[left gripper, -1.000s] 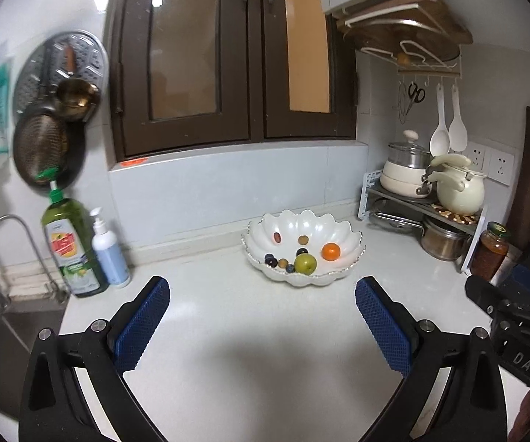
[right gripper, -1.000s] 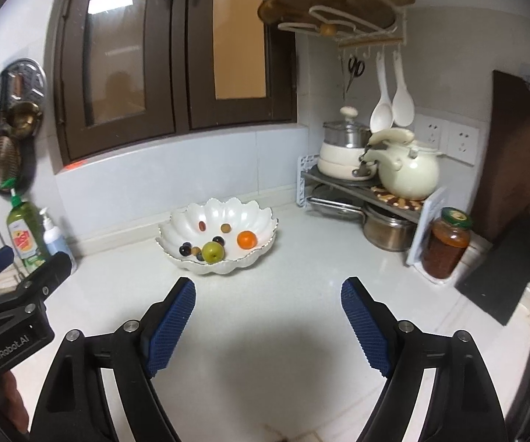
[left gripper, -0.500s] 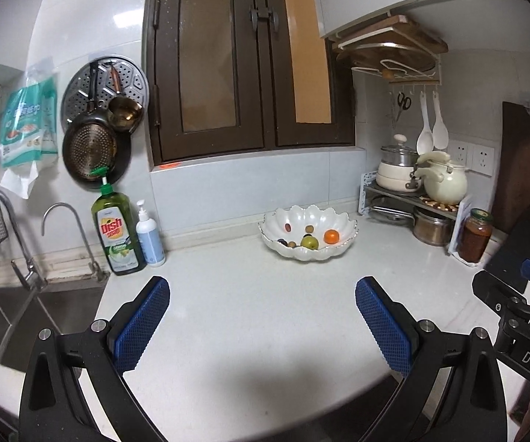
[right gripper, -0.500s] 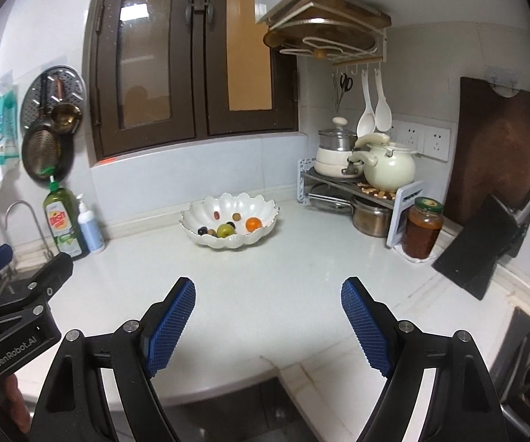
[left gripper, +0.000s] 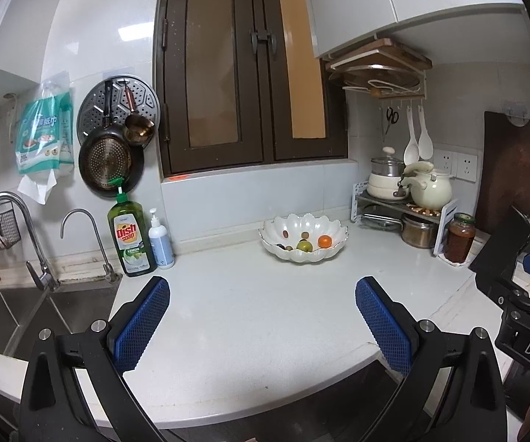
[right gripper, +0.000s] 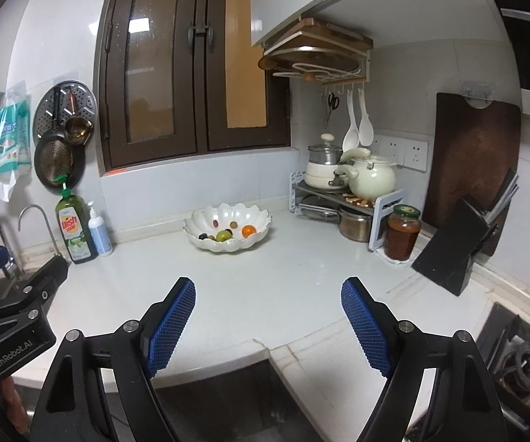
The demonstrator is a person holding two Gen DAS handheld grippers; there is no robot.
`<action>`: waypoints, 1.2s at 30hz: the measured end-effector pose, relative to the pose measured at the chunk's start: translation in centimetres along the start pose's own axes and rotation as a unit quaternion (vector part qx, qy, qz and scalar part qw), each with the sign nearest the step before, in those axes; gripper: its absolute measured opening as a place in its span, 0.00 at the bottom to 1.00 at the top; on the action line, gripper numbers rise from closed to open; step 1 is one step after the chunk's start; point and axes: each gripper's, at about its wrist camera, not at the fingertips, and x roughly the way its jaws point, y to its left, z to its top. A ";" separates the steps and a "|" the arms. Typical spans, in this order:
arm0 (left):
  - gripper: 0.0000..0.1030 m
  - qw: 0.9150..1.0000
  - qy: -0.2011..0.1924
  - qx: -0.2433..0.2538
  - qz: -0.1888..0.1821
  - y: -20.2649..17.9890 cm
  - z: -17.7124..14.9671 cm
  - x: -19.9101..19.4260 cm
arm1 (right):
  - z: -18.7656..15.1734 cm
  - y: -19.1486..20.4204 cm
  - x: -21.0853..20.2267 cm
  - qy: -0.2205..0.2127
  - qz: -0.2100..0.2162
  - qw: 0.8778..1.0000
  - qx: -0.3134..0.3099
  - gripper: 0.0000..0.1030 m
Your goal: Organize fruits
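While both grippers are pulling back from the fruit, the left wrist view is showing the left gripper (left gripper: 261, 316) hanging over the front edge of the countertop (left gripper: 265, 313), its blue pads standing wide apart with nothing between them. A second earlier the white scalloped bowl (left gripper: 303, 254) was filling the middle of this view; now it is sitting small and far off, close to the back edge of the countertop below the window, and the sink (left gripper: 14, 313) and faucet are coming into sight at the left. The green fruit (left gripper: 304, 246), the orange fruit (left gripper: 324, 241) and a few small dark ones are lying inside the bowl, none on the bare countertop. That is suggesting the sorting is finished, or at least paused, and the person is stepping away. Turning to the right wrist view, the right gripper (right gripper: 268, 318) is likewise hovering past the front edge, jaws spread wide and holding nothing. Compared with the earlier frame, the bowl is shrinking toward the back edge here too, and the stove burner (right gripper: 522, 359) is appearing at the lower right corner. The jar (right gripper: 402, 232) and pot rack are keeping their places in the right back corner.
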 end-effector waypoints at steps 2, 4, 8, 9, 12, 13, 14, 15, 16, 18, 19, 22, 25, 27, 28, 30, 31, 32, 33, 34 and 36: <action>1.00 1.000 0.001 0.000 -0.004 0.2 -0.1 -0.4 | -0.2 0.1 -0.7 -0.004 -0.005 1.000 -0.001 0.80; 1.00 1.000 0.003 -0.001 -0.008 0.4 -0.3 -0.9 | -0.3 0.1 -1.3 -0.008 -0.008 1.000 0.001 0.80; 1.00 1.000 0.003 0.000 -0.008 0.5 -0.6 -1.7 | -0.7 0.3 -2.6 -0.013 -0.012 1.000 0.004 0.80; 1.00 1.000 0.002 0.000 -0.008 0.6 -0.7 -2.0 | -0.8 0.3 -2.9 -0.015 -0.013 1.000 0.003 0.80; 1.00 1.000 0.001 0.002 -0.010 0.7 -0.8 -2.6 | -1.0 0.4 -3.7 -0.018 -0.015 1.000 0.003 0.80; 1.00 1.000 0.001 0.002 -0.011 0.7 -0.8 -2.9 | -1.1 0.4 -4.0 -0.020 -0.016 1.000 0.003 0.80; 1.00 1.000 -0.001 0.001 -0.012 0.8 -0.8 -3.1 | -1.1 0.4 -4.3 -0.022 -0.017 1.000 0.003 0.80; 1.00 1.000 -0.002 0.001 -0.012 0.8 -0.9 -3.3 | -1.1 0.4 -4.5 -0.023 -0.018 1.000 0.003 0.80; 1.00 1.000 -0.003 0.001 -0.012 0.9 -0.9 -3.6 | -1.2 0.4 -4.7 -0.024 -0.018 1.000 0.004 0.80; 1.00 1.000 -0.004 0.000 -0.016 1.0 -1.0 -4.0 | -1.2 0.5 -5.2 -0.026 -0.018 1.000 0.004 0.80; 1.00 1.000 -0.004 0.000 -0.018 1.1 -1.0 -4.1 | -1.2 0.5 -5.3 -0.027 -0.018 0.999 0.003 0.80; 1.00 1.000 -0.004 -0.001 -0.021 1.1 -1.0 -4.6 | -1.3 0.5 -5.9 -0.029 -0.017 0.999 0.003 0.80; 1.00 1.000 -0.006 0.003 -0.021 1.0 -1.0 -4.9 | -1.4 0.5 -6.2 -0.030 -0.018 0.999 0.005 0.80; 1.00 1.000 -0.006 0.004 -0.022 0.8 -0.9 -5.0 | -1.5 0.5 -6.3 -0.029 -0.019 0.999 0.005 0.80; 1.00 1.000 -0.006 0.004 -0.024 0.8 -0.9 -5.0 | -1.6 0.4 -6.4 -0.029 -0.019 0.999 0.006 0.80; 1.00 1.000 -0.005 0.005 -0.025 0.8 -1.0 -5.0 | -1.6 0.4 -6.4 -0.029 -0.021 0.999 0.006 0.80; 1.00 1.000 -0.005 0.004 -0.028 0.7 -1.0 -5.1 | -1.6 0.4 -6.5 -0.029 -0.021 0.999 0.006 0.80; 1.00 1.000 -0.004 0.004 -0.029 0.7 -1.1 -5.1 | -1.6 0.4 -6.5 -0.029 -0.022 0.999 0.007 0.80; 1.00 1.000 -0.003 0.003 -0.031 0.7 -1.1 -5.1 | -1.6 0.4 -6.5 -0.029 -0.022 0.999 0.006 0.80; 1.00 0.999 -0.004 0.004 -0.031 0.7 -1.1 -5.1 | -1.6 0.4 -6.5 -0.029 -0.023 0.999 0.007 0.80; 1.00 1.000 -0.005 0.005 -0.030 0.6 -1.1 -5.1 | -1.6 0.4 -6.5 -0.028 -0.023 0.999 0.006 0.80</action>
